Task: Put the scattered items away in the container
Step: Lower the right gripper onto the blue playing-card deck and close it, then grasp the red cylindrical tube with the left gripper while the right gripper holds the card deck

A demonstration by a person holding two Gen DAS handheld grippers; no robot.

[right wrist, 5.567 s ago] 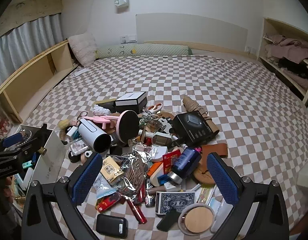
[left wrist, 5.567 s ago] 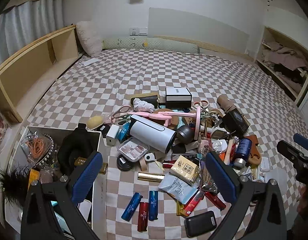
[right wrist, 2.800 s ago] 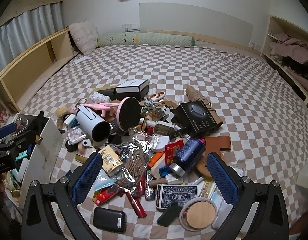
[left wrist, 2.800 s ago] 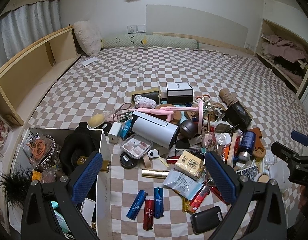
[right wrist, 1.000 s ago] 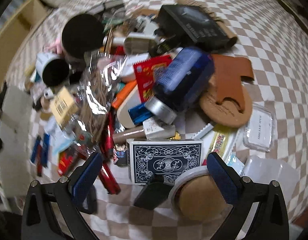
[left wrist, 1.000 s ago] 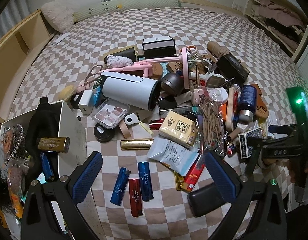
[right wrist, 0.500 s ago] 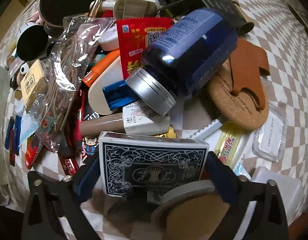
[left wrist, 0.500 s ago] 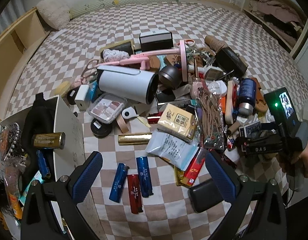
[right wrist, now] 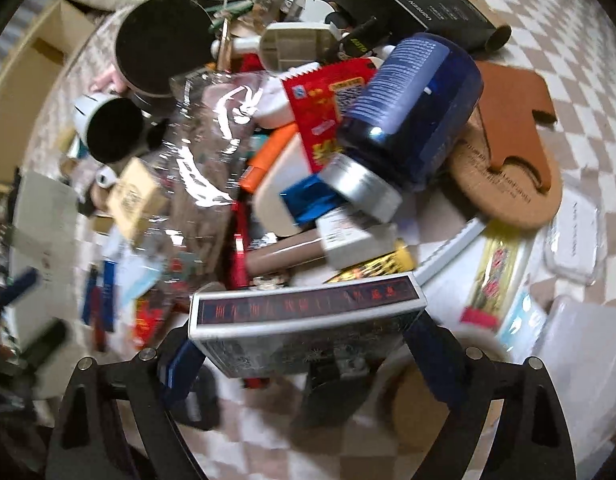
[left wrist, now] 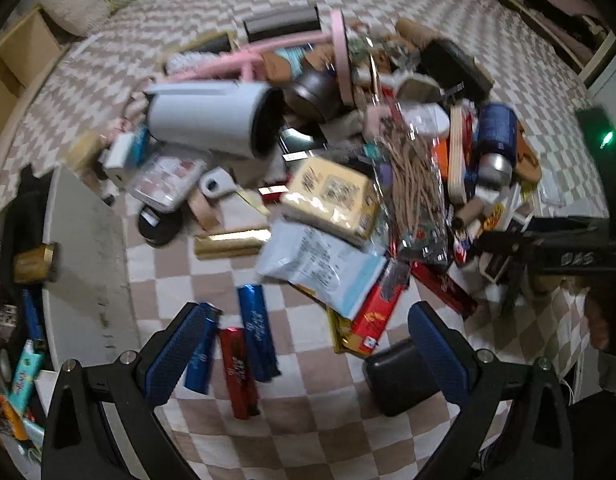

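Checked brown-and-white bedspread [left wrist: 308, 420], wooden shelving [left wrist: 12, 64]

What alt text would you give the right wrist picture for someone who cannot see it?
The right gripper has its two blue pads around a box of playing cards, tilted up from a cluttered pile on a checked bedspread. Behind the box lie a dark blue bottle, a red packet and a cork coaster.

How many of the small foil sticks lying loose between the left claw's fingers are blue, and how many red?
Blue sticks: 2
Red stick: 1
Total: 3, lying side by side on the checked cover beside the box.
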